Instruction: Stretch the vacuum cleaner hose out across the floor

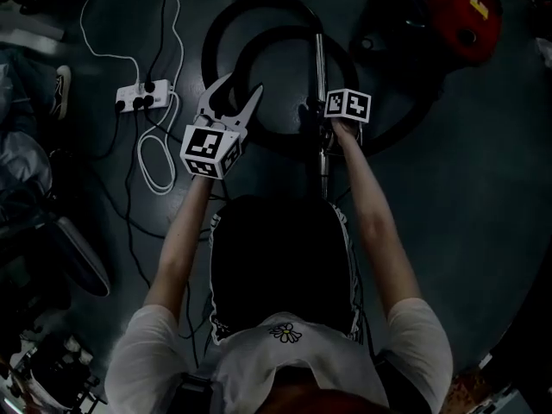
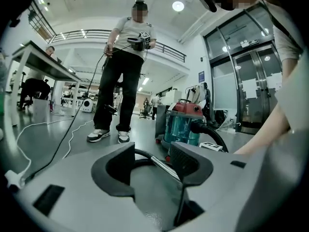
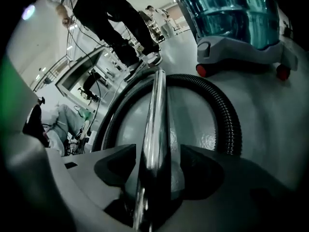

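The black ribbed hose (image 1: 226, 26) lies coiled in loops on the dark floor and runs to the red-topped vacuum cleaner (image 1: 464, 9) at the far right. A shiny metal wand (image 1: 320, 63) crosses the coil. My right gripper (image 1: 317, 117) is shut on the wand (image 3: 157, 110), with the hose (image 3: 228, 115) curving behind it below the vacuum cleaner's clear tank (image 3: 241, 18). My left gripper (image 1: 235, 97) hangs open just left of the wand, holding nothing. In the left gripper view the left gripper (image 2: 152, 166) frames the wand (image 2: 161, 164), and the vacuum cleaner (image 2: 186, 124) stands beyond.
A white power strip (image 1: 142, 97) with black plugs and a looped white cable (image 1: 155, 164) lie left of the coil. Bags and clutter (image 1: 34, 197) crowd the left edge. Another person (image 2: 120, 71) stands a few steps away holding a gripper, and a table (image 2: 43, 64) is at the left.
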Available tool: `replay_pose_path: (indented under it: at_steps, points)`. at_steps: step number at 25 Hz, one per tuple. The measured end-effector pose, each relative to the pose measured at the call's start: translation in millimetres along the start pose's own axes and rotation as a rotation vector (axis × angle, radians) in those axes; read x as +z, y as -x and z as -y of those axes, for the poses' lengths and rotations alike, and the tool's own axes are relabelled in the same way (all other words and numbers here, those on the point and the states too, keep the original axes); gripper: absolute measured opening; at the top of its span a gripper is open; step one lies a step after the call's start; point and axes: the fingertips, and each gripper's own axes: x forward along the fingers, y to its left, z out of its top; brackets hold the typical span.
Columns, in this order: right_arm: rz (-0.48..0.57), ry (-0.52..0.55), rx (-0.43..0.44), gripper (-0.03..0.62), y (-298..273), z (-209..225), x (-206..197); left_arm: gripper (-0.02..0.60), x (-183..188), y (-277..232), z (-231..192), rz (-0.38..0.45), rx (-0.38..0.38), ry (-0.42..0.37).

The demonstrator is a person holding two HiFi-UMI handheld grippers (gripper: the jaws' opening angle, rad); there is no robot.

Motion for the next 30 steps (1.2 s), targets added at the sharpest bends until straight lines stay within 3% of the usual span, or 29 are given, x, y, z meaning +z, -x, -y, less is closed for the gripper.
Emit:
replay_pose_path:
  at_steps: [3, 6, 7, 8, 11, 13, 20, 25, 30]
  points:
    - [-0.085, 0.051, -0.080, 0.281, -20.5, 7.1, -9.4, 0.210, -10.5, 6.9, -2.5, -0.010, 0.015, -0.012]
    - [-0.303, 0.155, -0.182, 0.276, -36.6, 13.7, -27.7, 0.210, -17.4, 10.5, -5.6, -0.017, 0.033, -0.024]
    - [-0.344, 0.192, -0.205, 0.184, -38.5, 13.7, -29.2, 0.210, -18.8, 11.8, -7.5, -0.019, 0.039, -0.017]
    - [-0.356, 0.206, -0.210, 0.123, -38.9, 12.3, -28.3, 0.210, -19.6, 13.5, -9.8, -0.023, 0.045, -0.009]
    - [-0.353, 0.171, -0.184, 0.101, -22.1, 7.2, -27.2, 0.210, -9.0, 22.0, -17.0, -0.046, 0.063, -0.011]
    - [-0.380, 0.216, -0.227, 0.100, 12.8, 5.7, -29.4, 0.210, 18.7, 32.7, -22.8, -0.059, 0.080, -0.004]
    - [-0.371, 0.563, -0.438, 0.100, 235.3, -41.9, 4.4, 0.210, 217.5, 80.5, -10.5, -0.084, 0.066, 0.011]
    - [-0.334, 0.972, -0.589, 0.100, 420.8, -121.0, 90.9, 0.210, 384.6, 112.6, 25.3, -0.102, 0.003, -0.089]
    - [-0.274, 1.389, -0.734, 0.100, 590.2, -215.3, 191.6, 0.210, 551.2, 143.3, 78.7, -0.057, -0.087, -0.193]
